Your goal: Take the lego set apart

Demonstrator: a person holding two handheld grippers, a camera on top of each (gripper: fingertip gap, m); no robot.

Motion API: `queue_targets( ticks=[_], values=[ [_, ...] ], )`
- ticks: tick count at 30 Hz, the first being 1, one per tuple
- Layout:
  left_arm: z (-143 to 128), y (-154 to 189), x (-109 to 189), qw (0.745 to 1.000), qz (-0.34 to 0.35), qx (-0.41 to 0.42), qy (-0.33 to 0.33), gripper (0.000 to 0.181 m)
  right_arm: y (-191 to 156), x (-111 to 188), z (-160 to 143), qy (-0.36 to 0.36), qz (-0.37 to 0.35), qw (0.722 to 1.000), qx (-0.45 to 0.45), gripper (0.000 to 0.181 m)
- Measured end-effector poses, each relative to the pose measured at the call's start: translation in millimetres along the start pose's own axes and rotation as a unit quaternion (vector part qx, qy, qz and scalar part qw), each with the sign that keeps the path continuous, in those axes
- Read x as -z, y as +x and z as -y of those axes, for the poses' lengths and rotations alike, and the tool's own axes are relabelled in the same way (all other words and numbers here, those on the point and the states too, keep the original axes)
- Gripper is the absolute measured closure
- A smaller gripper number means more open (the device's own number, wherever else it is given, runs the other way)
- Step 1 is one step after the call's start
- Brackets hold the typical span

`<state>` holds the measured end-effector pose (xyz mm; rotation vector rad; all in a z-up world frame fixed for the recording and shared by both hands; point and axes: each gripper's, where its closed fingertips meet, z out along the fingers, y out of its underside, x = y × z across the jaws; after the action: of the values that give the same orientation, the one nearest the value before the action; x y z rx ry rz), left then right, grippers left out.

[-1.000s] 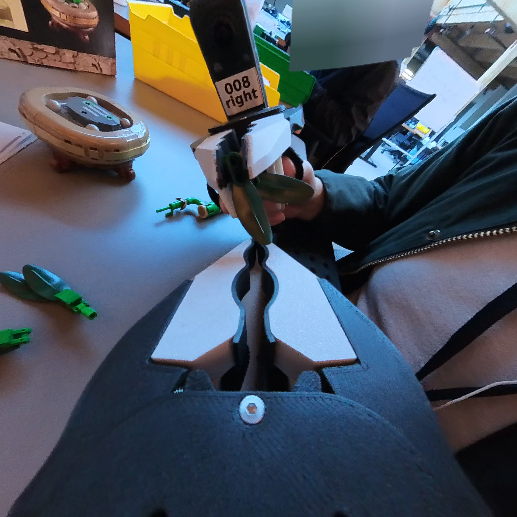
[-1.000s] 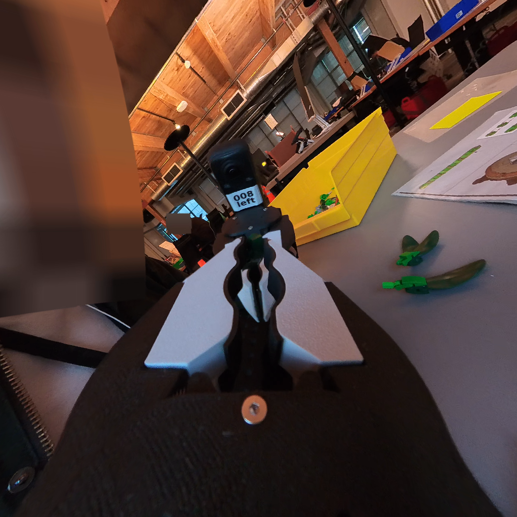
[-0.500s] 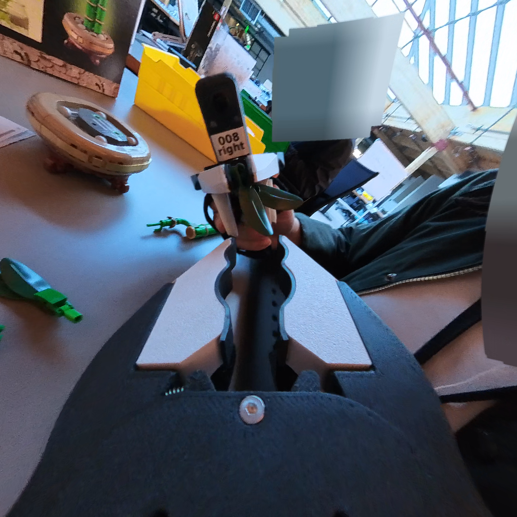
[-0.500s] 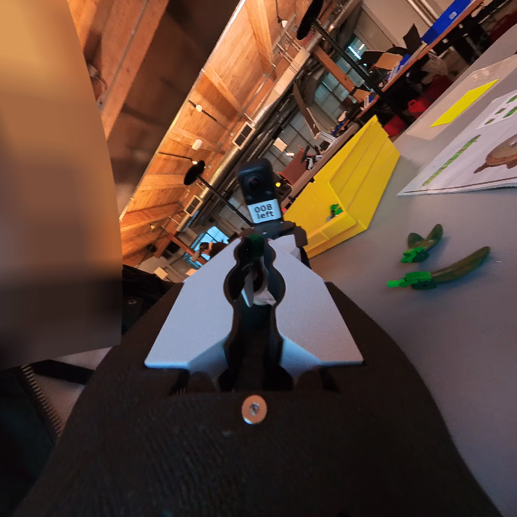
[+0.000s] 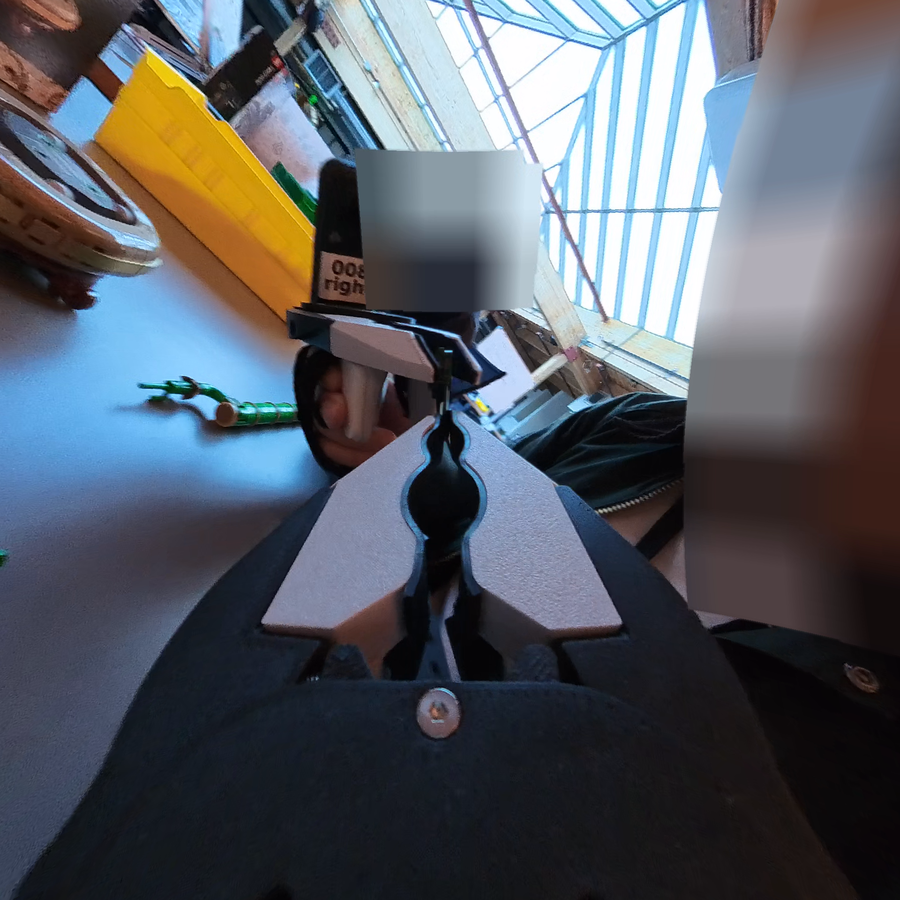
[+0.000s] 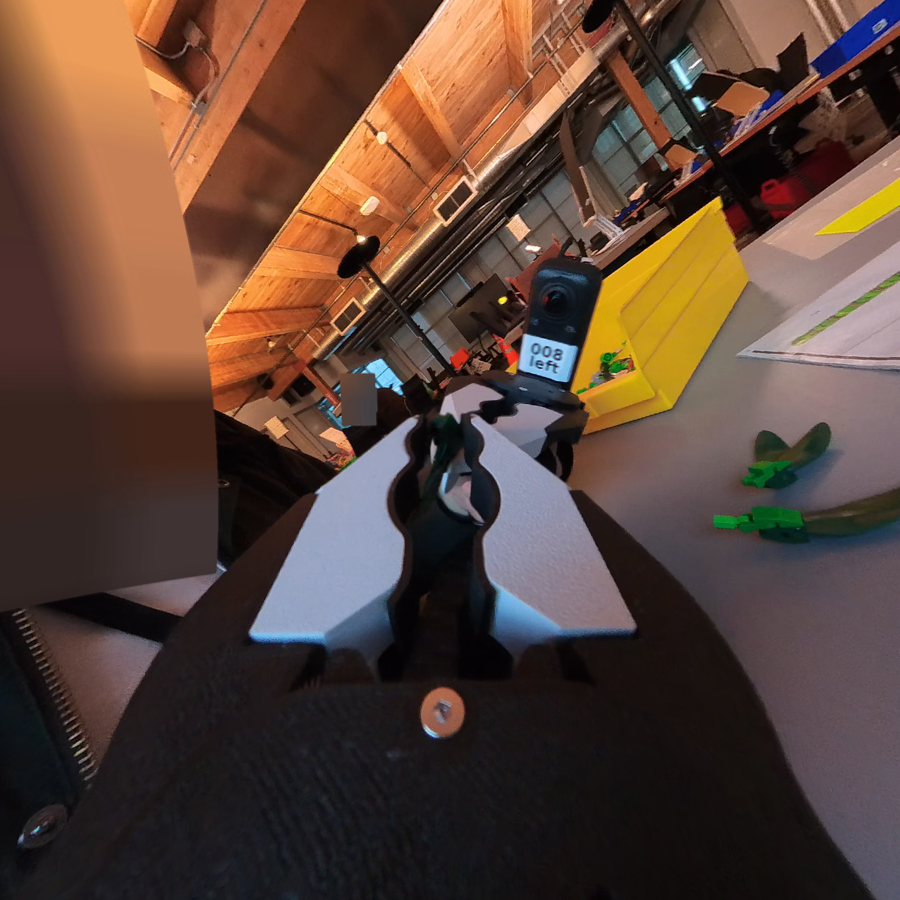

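- the two grippers meet nose to nose in mid-air above the grey table (image 5: 121,511), in the centre of both wrist views, with the leaf sprig (image 6: 440,440) pinched between them.
- the right gripper (image 6: 443,438) has its jaws drawn in narrow on the green stem end of the sprig; in the left wrist view the same gripper (image 5: 440,370) shows side-on, a thin dark piece sticking out of its tip.
- the left gripper (image 5: 445,421) is nearly closed at the tip, right at that thin piece; whether it truly bites is too small to tell.
- the sprig looks light, hard plastic: the stem stiff, the leaf blades thin and smooth, likely to slip or flex. better to hold by the chunky clip end, and pull straight along the stem.
- small studs tend to pop apart suddenly, so a loose part could fly off.
- other pieces lie on the table: a bamboo stalk (image 5: 219,404) at middle left, two leaf clusters (image 6: 803,487) at right of the right wrist view, the round tan base (image 5: 58,204) at upper left.
- a yellow bin (image 6: 672,331) stands behind, upper right.
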<state>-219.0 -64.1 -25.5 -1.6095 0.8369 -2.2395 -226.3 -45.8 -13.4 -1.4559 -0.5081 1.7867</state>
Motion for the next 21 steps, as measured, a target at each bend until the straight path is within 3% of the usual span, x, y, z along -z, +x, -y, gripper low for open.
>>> queue_targets(
  ticks=[3,5,9,21],
  values=[
    [9.0,-17.0,10.3,0.996,0.074,-0.041,0.021,0.181,11.8,2.8,-1.2,-0.008,-0.038,0.999,0.010,0.150],
    [10.2,-22.6,14.2,0.992,0.107,-0.067,0.020,0.181,24.0,5.2,-6.9,-0.028,-0.078,0.996,0.024,0.155],
    [7.8,-22.5,12.7,0.992,0.109,-0.069,0.013,0.181,26.7,6.1,-14.4,-0.055,-0.090,0.994,0.034,0.177],
    [4.3,-9.6,9.7,0.999,0.046,-0.024,0.010,0.181,12.0,3.7,-15.8,-0.055,-0.028,0.998,-0.026,0.177]
  ],
)
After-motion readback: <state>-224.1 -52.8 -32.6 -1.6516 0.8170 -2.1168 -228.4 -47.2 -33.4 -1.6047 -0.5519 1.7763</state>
